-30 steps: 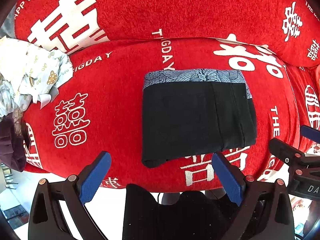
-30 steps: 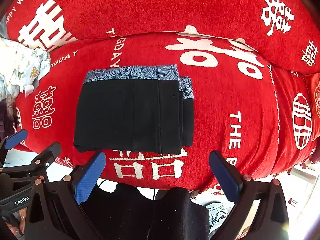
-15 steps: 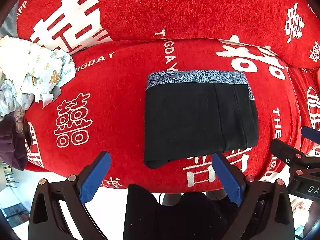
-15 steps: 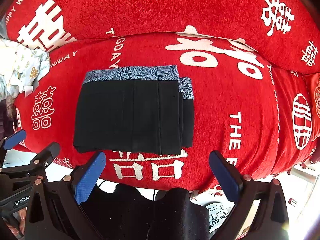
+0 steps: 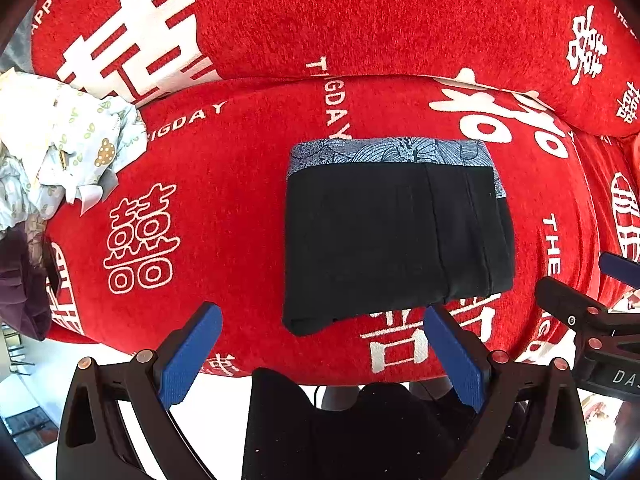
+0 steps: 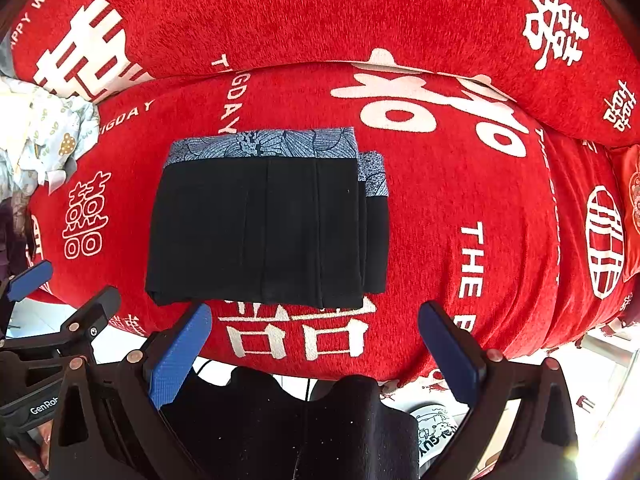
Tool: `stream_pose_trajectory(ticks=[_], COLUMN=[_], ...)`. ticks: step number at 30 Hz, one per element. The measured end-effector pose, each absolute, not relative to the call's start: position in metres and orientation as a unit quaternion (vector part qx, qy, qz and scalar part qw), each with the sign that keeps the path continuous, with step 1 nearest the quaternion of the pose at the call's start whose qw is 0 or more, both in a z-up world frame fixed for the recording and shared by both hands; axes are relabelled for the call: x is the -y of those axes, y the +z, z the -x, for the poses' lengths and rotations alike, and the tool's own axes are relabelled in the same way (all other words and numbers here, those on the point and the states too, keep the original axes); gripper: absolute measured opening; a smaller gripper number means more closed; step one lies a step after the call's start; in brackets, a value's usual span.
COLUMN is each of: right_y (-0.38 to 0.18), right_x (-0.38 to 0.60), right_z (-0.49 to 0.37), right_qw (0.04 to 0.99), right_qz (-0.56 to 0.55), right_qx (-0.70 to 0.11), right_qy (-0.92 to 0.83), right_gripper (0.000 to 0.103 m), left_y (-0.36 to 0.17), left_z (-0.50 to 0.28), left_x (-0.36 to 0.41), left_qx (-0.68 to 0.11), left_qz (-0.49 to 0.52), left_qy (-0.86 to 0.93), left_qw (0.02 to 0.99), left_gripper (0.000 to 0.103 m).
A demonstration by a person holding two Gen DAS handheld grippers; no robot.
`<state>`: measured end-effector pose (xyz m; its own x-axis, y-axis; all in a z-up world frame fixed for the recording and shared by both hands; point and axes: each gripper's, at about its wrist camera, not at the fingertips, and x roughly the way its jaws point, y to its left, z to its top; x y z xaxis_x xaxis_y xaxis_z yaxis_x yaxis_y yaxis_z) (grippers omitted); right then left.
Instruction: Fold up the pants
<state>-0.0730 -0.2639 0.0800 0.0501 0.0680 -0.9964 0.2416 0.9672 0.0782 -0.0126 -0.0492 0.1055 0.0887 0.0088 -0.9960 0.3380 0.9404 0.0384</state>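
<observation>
Black pants (image 5: 392,240) (image 6: 264,232) with a grey patterned waistband lie folded into a flat rectangle on the red cushion (image 5: 224,216) (image 6: 460,200). The waistband is at the far edge. My left gripper (image 5: 320,324) is open, held just short of the fold's near edge, with nothing between its blue pads. My right gripper (image 6: 316,322) is open too, hovering in front of the near edge of the pants. Each gripper shows at the side of the other's view: the right gripper (image 5: 600,304), the left gripper (image 6: 52,304).
A crumpled pile of pale printed clothes (image 5: 60,152) (image 6: 44,136) lies at the cushion's left end, with a dark purple garment (image 5: 20,280) below it. A red backrest cushion (image 5: 360,16) rises behind. The cushion's front edge drops to a light floor (image 6: 600,364).
Both grippers stay open and almost still. The left wrist view has shifted slightly, so the pants and clothes pile sit a little to the right of where they were.
</observation>
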Motion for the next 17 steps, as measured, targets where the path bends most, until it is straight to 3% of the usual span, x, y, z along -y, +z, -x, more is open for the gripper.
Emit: stream_pose_trajectory(ticks=[17], right_y=[0.0740], right_x=[0.2643], right_z=[0.0736], right_qw=[0.714], right_qz=[-0.112], right_qx=[-0.688], right_qy=[-0.061], right_gripper=[0.103], left_y=[0.1035], left_z=[0.0119], left_x=[0.0461], left_qx=[-0.664], left_qz=[-0.118], left_qy=[-0.120], left_qw=[0.729], left_gripper=[0.101])
